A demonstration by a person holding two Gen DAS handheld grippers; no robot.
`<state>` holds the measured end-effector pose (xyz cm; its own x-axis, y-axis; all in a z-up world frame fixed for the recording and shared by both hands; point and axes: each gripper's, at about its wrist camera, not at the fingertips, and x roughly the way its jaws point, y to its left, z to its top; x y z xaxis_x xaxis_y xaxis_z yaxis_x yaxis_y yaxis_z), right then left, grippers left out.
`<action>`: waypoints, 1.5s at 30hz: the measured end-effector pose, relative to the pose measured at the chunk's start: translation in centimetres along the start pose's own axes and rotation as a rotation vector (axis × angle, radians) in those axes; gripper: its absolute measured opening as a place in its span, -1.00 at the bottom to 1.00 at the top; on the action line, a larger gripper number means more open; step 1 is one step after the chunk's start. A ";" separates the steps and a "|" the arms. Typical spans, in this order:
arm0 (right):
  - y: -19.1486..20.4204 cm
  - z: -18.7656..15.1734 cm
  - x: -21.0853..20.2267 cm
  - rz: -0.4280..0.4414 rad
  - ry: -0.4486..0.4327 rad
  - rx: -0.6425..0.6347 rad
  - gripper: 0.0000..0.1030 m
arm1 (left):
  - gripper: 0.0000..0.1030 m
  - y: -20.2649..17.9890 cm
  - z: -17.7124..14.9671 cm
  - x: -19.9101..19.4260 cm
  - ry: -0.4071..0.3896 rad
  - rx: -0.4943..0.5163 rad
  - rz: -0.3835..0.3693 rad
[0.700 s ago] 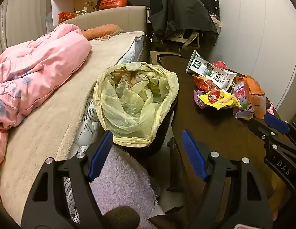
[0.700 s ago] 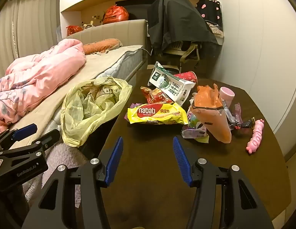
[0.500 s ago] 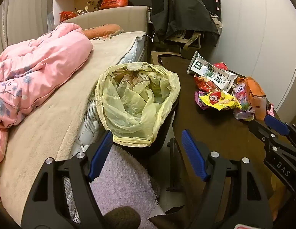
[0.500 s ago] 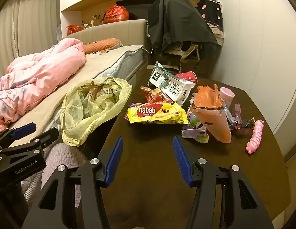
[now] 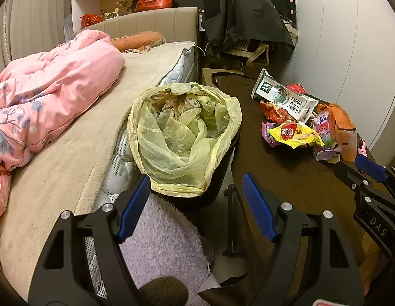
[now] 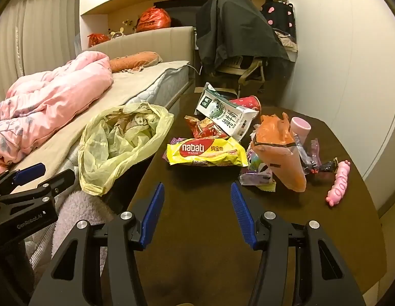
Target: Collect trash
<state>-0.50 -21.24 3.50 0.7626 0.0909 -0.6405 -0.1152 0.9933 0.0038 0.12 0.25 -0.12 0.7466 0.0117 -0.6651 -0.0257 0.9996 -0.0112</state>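
target: yellow nabati wafer wrapper, centre frame on dark brown table, long axis left-right | straight ahead of my right gripper, jaws released, empty | left gripper released, faces yellow-lined bin | right nearer

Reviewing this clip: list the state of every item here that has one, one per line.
left gripper: open, empty
right gripper: open, empty
bin bag: mouth open, partly filled
nabati wrapper: lying flat on table
milk carton: tipped over
orange bag: crumpled, lying
pink cup: upright
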 end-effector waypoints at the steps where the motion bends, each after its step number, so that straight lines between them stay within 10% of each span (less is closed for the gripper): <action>1: 0.0 0.0 0.0 -0.001 -0.001 0.000 0.00 | 0.38 0.1 0.0 -0.1 -0.001 -0.002 -0.002; 45: -0.3 -0.1 0.2 -0.013 -0.001 0.000 0.00 | 0.38 -0.5 -0.2 0.9 0.032 -0.004 -0.027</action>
<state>-0.37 -21.51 3.28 0.7644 0.0784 -0.6400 -0.1053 0.9944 -0.0040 0.66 -0.25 -0.85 0.7257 -0.0158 -0.6878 -0.0088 0.9994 -0.0323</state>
